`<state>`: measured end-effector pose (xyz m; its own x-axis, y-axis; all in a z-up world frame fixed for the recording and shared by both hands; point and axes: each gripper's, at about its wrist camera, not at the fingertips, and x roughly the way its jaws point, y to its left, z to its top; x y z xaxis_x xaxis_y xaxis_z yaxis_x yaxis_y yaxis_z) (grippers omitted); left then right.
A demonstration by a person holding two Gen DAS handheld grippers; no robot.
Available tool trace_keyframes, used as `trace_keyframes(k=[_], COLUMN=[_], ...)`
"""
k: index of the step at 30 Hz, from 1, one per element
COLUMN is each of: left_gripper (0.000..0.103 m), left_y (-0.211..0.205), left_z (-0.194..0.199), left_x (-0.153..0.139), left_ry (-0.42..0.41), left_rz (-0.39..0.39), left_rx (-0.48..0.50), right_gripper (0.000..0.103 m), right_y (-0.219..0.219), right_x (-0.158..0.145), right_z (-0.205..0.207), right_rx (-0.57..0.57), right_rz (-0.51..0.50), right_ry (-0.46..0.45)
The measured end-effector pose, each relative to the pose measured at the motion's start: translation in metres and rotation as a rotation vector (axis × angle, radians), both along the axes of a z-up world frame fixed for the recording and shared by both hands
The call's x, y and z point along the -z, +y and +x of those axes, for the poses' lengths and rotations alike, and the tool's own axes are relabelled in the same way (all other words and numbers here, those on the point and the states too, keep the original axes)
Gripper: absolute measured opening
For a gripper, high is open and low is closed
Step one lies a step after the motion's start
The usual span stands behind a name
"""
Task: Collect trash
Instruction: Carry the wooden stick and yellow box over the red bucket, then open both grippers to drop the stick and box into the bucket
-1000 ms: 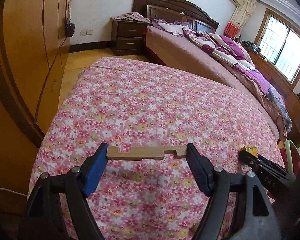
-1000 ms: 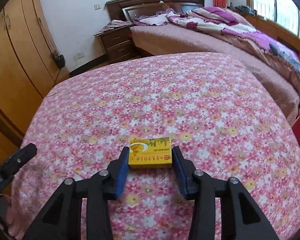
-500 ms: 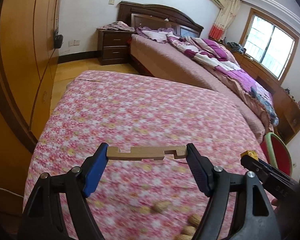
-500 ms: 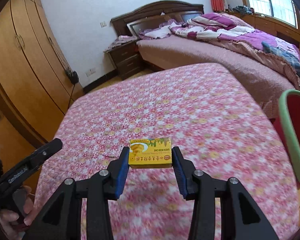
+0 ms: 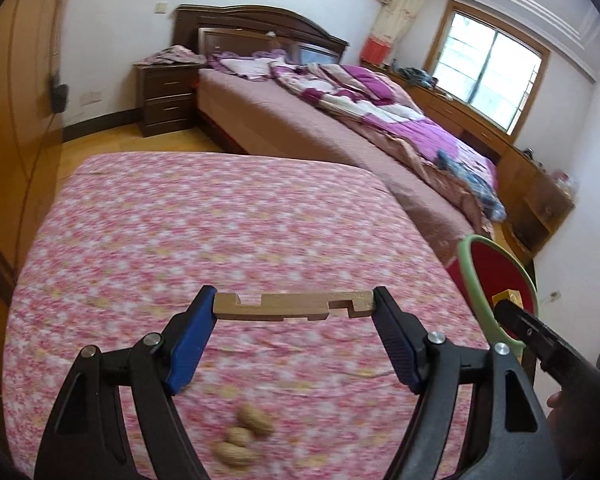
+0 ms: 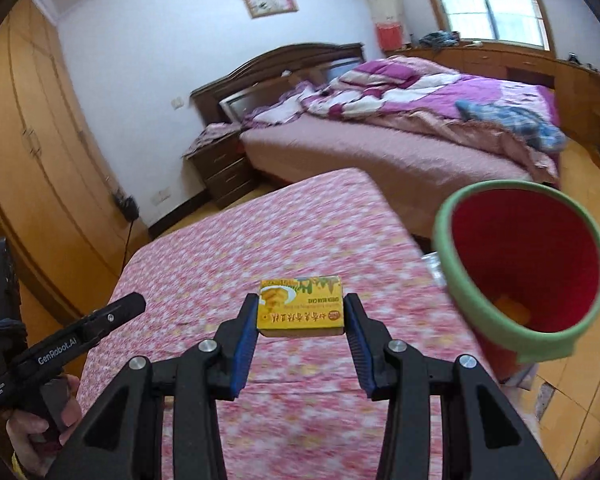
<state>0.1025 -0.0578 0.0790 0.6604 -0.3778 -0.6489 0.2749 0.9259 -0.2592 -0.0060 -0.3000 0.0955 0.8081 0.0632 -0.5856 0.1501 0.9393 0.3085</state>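
While both tongs have lifted off the table toward the red bin [image 6: 528,264]: left tongs [image 5: 293,307] clamp wooden strip [image 5: 292,306]; right tongs [image 6: 301,309] clamp yellow box [image 6: 300,302]; peanuts [image 5: 242,436] remain behind.

Window [image 5: 486,76] daylight; blurred, perhaps motion-smeared, bedspread [image 5: 220,240].

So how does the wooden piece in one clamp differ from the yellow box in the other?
The wooden piece is long, thin, plain and notched; the yellow box is short, blocky and printed. The wooden piece spans the left gripper end to end, jaws wide; the box sits in the right gripper with jaws narrower. Both are clamped above the floral cloth.
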Motion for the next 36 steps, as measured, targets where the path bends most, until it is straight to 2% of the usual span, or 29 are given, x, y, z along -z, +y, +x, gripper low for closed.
trace_keyframes(k=[9, 18, 30, 36], left_gripper=[0.077, 0.077, 0.077, 0.077], left_y=[-0.071, -0.131, -0.199, -0.231], left_z=[-0.003, -0.003, 0.005, 0.005], left_x=[-0.011, -0.016, -0.010, -0.006], left_ry=[-0.024, -0.042, -0.046, -0.072], left_rz=[0.048, 0.067, 0.088, 0.089], left_rx=[0.117, 0.214, 0.315, 0.380], right_gripper=[0.045, 0.045, 0.048, 0.052], right_y=[-0.072, -0.134, -0.187, -0.200], right_x=[0.001, 0.020, 0.045, 0.045], right_z=[-0.030, -0.040, -0.030, -0.035], right_rx=[0.152, 0.282, 0.327, 0.350], right_rz=[0.037, 0.076, 0.130, 0.123], right_ry=[-0.028, -0.013, -0.010, -0.036])
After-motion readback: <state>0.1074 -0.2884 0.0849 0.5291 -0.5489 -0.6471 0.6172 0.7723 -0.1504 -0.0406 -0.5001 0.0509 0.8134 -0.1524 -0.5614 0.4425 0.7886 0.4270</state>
